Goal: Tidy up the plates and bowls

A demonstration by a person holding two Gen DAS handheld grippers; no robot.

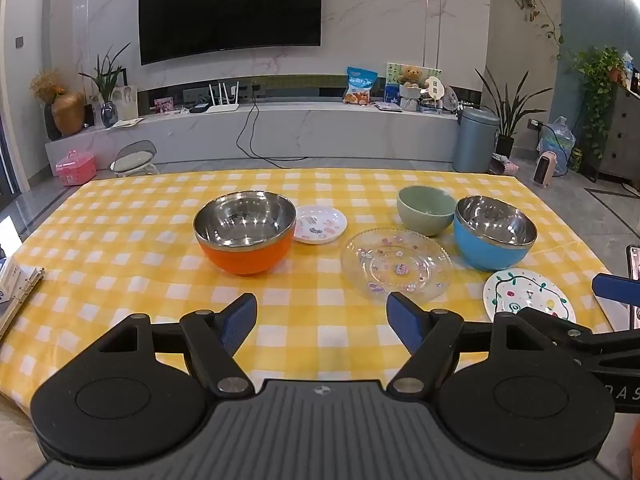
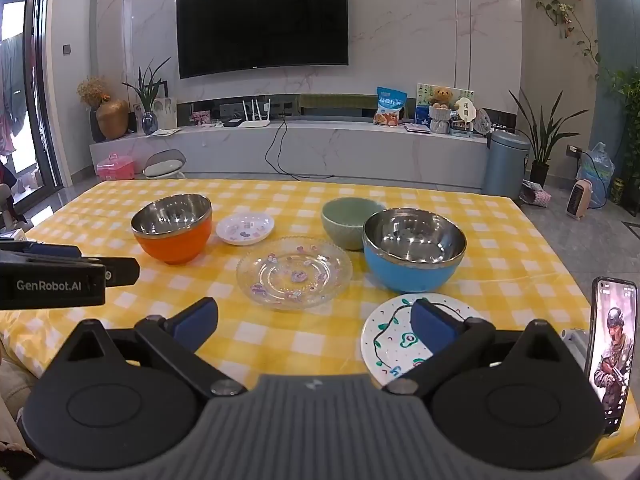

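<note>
On the yellow checked table (image 1: 120, 240) stand an orange steel-lined bowl (image 1: 245, 232) (image 2: 173, 227), a small white patterned plate (image 1: 320, 224) (image 2: 245, 228), a clear glass plate (image 1: 396, 265) (image 2: 294, 273), a green bowl (image 1: 426, 210) (image 2: 348, 222), a blue steel-lined bowl (image 1: 495, 233) (image 2: 414, 250) and a white painted plate (image 1: 528, 296) (image 2: 394, 344). My left gripper (image 1: 322, 320) is open and empty, hovering above the near table in front of the orange bowl and glass plate. My right gripper (image 2: 316, 324) is open and empty, its right finger over the painted plate.
A phone (image 2: 612, 356) stands upright at the table's right edge. A ring binder (image 1: 16, 300) lies at the left edge. Beyond the table are a TV cabinet, a grey bin (image 1: 476, 140) and a small heater (image 2: 578, 200) on the floor.
</note>
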